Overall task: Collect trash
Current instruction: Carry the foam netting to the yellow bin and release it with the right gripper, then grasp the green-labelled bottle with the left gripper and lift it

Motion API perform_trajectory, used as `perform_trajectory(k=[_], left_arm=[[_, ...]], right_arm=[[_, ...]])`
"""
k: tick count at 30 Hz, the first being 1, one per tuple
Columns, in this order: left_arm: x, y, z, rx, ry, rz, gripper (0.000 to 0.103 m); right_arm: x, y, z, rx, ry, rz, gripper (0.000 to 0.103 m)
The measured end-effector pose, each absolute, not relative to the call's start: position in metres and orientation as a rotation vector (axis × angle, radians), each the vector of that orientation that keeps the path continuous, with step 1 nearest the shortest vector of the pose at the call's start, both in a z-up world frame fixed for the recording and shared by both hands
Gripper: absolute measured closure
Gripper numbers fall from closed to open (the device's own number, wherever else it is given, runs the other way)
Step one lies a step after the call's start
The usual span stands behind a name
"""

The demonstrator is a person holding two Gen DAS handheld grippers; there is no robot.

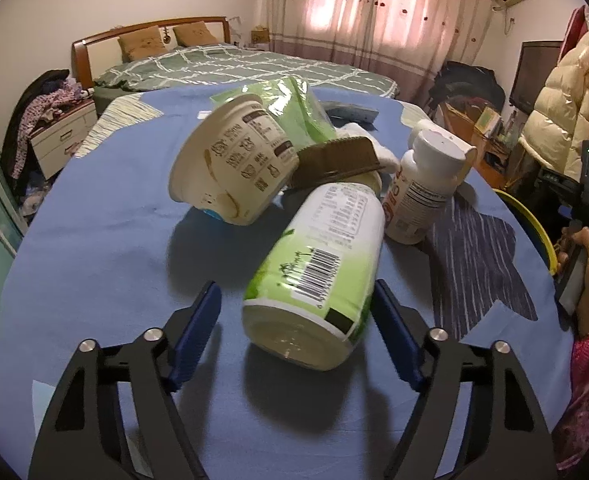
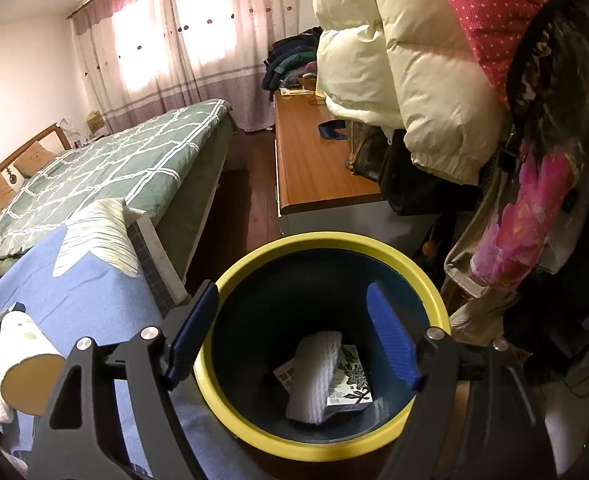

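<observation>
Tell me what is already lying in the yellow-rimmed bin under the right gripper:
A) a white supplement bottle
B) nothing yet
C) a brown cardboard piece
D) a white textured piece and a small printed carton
D: the right wrist view looks down past the open right gripper into the bin, where a white textured piece lies across a small printed carton.

Left wrist view looks low across the table (image 1: 114, 240); right wrist view looks down into the bin (image 2: 230, 396).
</observation>
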State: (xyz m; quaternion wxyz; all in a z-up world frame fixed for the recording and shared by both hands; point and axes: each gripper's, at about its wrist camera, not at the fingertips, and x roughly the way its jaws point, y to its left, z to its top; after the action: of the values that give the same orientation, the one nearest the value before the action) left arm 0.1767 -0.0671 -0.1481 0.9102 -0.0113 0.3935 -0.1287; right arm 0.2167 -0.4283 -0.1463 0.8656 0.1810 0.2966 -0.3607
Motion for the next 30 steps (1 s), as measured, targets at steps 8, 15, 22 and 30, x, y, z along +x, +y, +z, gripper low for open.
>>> perform_trajectory(k=[8, 15, 22, 30], left_arm=[[0.168, -0.073, -0.139, 0.000, 0.763, -0.329, 0.045], [0.159, -0.071, -0.107, 0.022, 0.669, -0.336, 0.046], [0.161, -0.075, -0.067, 0.037, 0.569, -0.339, 0.049], [0.180, -0.086, -0.050, 0.047, 0.537, -0.322, 0.049]], right_arm=[[0.217, -0.427, -0.147, 0.384, 0.621, -0.752, 0.030], [0.217, -0.427, -0.146, 0.385, 0.620, -0.752, 0.030], [0.216, -0.427, -0.147, 0.386, 0.621, -0.751, 0.030], [0.219, -0.424, -0.146, 0.386, 0.622, -0.745, 0.030]])
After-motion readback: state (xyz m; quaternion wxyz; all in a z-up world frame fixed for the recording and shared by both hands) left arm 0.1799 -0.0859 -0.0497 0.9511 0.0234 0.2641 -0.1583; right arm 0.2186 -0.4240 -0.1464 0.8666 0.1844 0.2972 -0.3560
